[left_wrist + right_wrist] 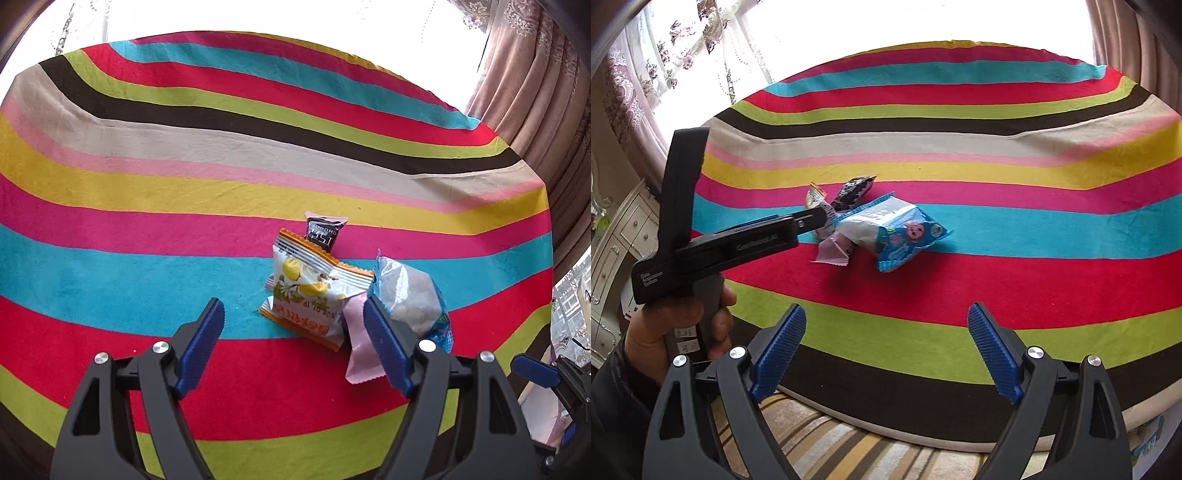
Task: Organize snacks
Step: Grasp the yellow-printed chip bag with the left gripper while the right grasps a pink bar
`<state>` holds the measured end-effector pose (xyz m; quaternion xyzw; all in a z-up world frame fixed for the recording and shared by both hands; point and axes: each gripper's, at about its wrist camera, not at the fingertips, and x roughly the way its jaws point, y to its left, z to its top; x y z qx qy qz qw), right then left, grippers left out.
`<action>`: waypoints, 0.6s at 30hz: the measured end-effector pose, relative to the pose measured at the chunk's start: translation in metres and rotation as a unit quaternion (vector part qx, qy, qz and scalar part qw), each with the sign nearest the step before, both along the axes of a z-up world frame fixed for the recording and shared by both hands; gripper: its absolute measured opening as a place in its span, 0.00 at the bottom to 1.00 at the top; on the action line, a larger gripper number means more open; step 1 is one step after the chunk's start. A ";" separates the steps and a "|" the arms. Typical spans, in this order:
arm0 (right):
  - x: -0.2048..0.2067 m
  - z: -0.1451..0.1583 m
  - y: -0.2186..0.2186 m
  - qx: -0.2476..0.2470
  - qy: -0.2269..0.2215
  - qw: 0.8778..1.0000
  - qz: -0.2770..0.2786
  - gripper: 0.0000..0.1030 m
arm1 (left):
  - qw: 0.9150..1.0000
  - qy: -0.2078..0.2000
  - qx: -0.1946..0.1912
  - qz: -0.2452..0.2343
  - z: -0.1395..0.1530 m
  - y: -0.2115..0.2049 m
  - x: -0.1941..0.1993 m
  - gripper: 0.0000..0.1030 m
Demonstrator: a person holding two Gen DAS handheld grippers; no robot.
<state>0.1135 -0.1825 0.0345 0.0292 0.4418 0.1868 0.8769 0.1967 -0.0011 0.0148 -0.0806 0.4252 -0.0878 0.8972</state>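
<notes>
The striped cloth (147,192) held a heap of snack packets (314,291); left gripper (295,332) and right gripper (886,343) gaped empty.

Four snack packets, two grippers, one cloth.
On the one striped cloth (147,229) sit one orange-edged lemon packet (314,284), one black packet (325,230), one pink packet (360,343) and one blue packet (413,299); the left gripper (295,339) and right gripper (886,350) make two.

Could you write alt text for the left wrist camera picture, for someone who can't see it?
An open left gripper hovers by four snack packets on a striped tablecloth: an orange-edged packet, a pink one, a blue one and a black one.
</notes>
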 end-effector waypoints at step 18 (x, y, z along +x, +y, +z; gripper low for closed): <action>0.035 -0.016 0.056 0.036 0.027 0.999 0.030 0.60 | 0.997 0.014 -0.059 -0.051 -0.021 0.008 0.031 0.40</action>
